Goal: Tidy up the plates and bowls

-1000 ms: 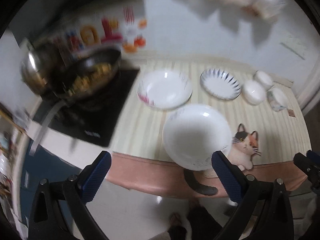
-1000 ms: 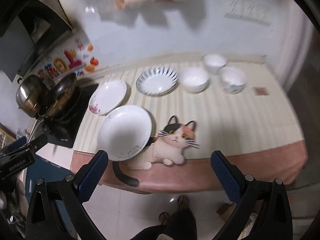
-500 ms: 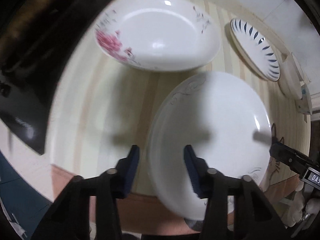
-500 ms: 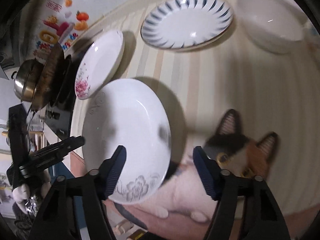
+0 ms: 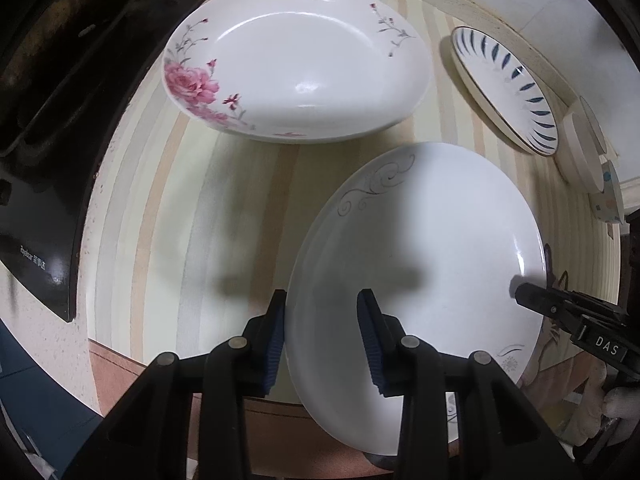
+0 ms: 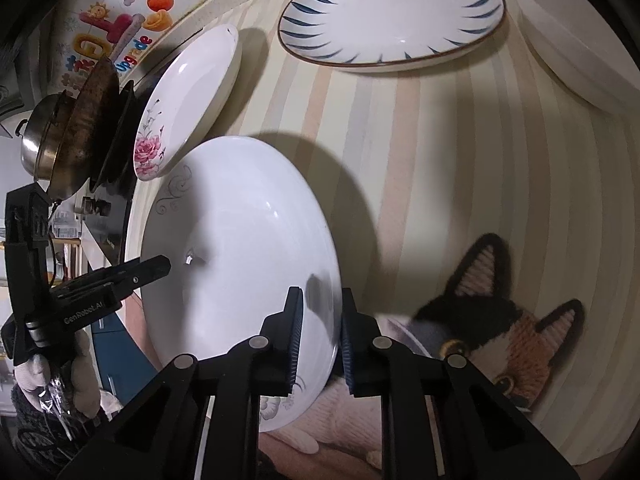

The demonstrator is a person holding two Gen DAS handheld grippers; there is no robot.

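Left tool (image 5: 322, 336), right tool (image 6: 320, 334): jaws just closed, each gripping opposite rims of white plate (image 5: 420, 256) on striped desk (image 5: 168, 200).

A table (image 5: 248, 184) under a striped cloth with a pink border and a cat picture (image 6: 500, 320) at the near edge carries the dishes. Nearest lies a white plate (image 5: 420, 248) with grey scrolls; behind it a rose plate (image 5: 296, 64), and beside that a blue-leaf plate (image 6: 392, 16). A white bowl (image 6: 572, 40) sits further along — more bowls beyond it, at the far end. A black cooktop (image 5: 44, 216) lies on the counter — beside the cloth.
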